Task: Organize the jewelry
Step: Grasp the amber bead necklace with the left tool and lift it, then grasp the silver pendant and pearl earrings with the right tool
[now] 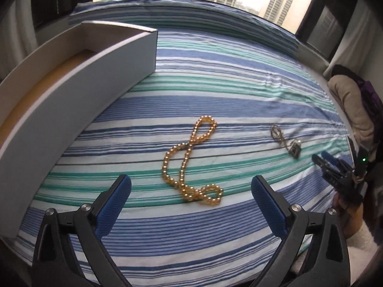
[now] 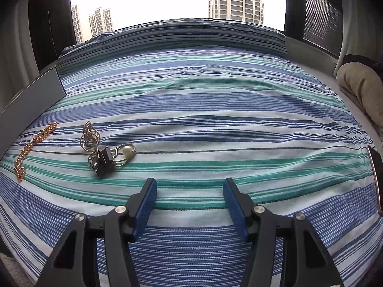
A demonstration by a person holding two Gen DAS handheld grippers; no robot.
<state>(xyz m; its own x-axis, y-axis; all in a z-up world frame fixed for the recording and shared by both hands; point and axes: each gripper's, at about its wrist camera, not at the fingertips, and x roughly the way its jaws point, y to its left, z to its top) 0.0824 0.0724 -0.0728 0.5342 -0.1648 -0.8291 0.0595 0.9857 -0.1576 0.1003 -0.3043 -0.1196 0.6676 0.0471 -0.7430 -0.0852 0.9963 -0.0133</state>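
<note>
A gold bead necklace (image 1: 191,161) is laid in a loose figure-eight on the striped bedspread (image 1: 215,91), just beyond the left gripper (image 1: 191,186), whose blue-padded fingers (image 1: 115,205) are spread wide with nothing between them. To the left of the necklace an open grey box (image 1: 79,86) is seen; its near end is cut off by the frame edge, and only a strip of tan floor inside it can be made out. To the right of the necklace, well apart from it, a small tangle of silver-toned jewelry (image 1: 286,141) is found: thin wire rings, a pearl-like bead and a dark square piece, though how the pieces are linked cannot be told. In the right wrist view the same tangle (image 2: 105,154) is shown more clearly, while only part of the bead necklace (image 2: 33,147) is seen before it is distorted toward the left edge. The right gripper (image 2: 189,186) is held open over bare bedspread, right of the tangle, its fingers (image 2: 146,205) parted and empty; in the left wrist view it (image 1: 322,159) is half hidden at the right border. A dark flat object with a shiny rim (image 2: 375,177) is cropped at the right edge and cannot be identified. No writing or label can be read anywhere.
</note>
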